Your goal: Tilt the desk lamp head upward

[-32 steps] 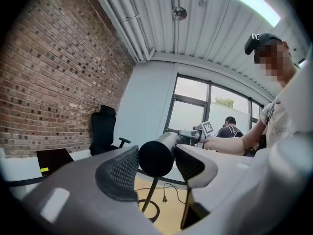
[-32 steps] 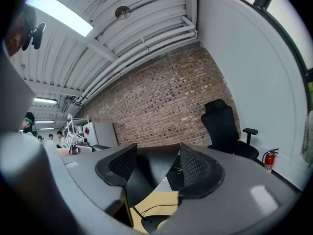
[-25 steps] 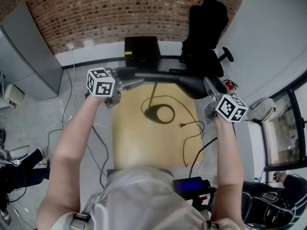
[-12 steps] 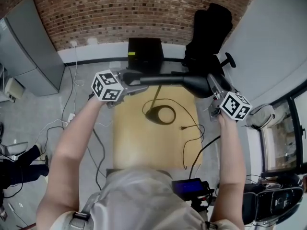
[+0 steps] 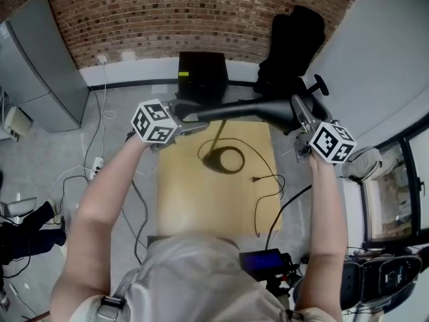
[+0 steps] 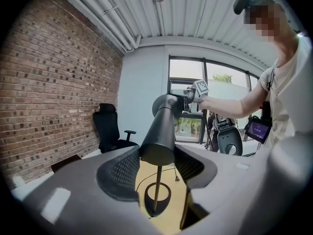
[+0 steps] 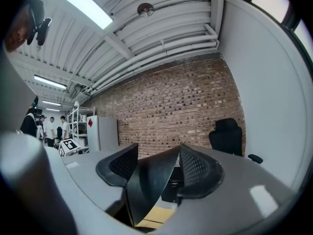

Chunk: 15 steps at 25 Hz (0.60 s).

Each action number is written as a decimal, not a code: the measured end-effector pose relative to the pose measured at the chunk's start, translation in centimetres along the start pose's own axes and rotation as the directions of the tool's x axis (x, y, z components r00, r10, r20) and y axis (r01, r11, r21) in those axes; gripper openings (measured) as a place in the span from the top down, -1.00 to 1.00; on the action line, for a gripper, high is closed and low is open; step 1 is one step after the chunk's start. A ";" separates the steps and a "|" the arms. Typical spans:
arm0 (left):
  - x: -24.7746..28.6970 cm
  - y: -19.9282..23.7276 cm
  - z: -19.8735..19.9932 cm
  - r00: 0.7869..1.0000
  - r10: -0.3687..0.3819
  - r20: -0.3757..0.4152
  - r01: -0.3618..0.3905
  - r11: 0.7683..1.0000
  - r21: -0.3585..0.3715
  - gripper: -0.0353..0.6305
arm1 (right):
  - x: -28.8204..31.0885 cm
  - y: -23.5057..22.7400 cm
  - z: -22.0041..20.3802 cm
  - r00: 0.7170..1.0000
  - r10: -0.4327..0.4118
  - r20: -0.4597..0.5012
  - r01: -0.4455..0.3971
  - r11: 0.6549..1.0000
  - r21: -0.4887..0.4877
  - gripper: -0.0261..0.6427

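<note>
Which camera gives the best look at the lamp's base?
The head view: looking down, it shows the whole ring-shaped base flat on the table. The left gripper view catches it low in frame, crossed by the pole. The right gripper view does not show it.

A red brick wall (image 5: 167, 12) is running along the far side of the room, meeting a plain white wall (image 5: 382, 59) at the right. A pale wooden table (image 5: 201, 200) is standing on the grey floor (image 5: 120, 119), with a black office chair (image 5: 295, 39) sitting beyond its far right corner. A grey cabinet (image 5: 40, 66) is standing at the left. Daylight is coming through a tall window (image 6: 225, 80), and a strip light (image 7: 83, 6) is glowing on the ribbed white ceiling (image 6: 195, 13).
</note>
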<state>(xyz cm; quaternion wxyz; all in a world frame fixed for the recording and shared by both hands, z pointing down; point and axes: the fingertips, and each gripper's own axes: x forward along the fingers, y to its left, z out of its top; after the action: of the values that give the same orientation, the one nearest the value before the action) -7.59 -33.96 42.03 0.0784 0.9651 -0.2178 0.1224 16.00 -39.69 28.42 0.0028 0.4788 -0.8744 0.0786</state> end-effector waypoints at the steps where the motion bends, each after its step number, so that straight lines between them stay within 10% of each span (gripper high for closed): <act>1: -0.1 -0.2 -0.2 1.000 -0.001 -0.002 0.001 1.000 0.000 0.23 | -0.1 0.4 0.1 1.000 -0.005 -0.002 0.005 1.000 -0.022 0.12; 15: 1.6 0.4 -1.5 0.999 -0.012 -0.053 0.011 0.999 -0.034 0.23 | 1.8 2.1 3.4 0.997 -0.073 -0.036 0.062 0.963 -0.263 0.20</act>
<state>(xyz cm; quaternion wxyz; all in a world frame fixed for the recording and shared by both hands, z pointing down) -6.67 -34.70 43.92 0.1012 0.9613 -0.2121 0.1438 13.47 -40.59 24.95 0.0884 0.5018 -0.8600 -0.0267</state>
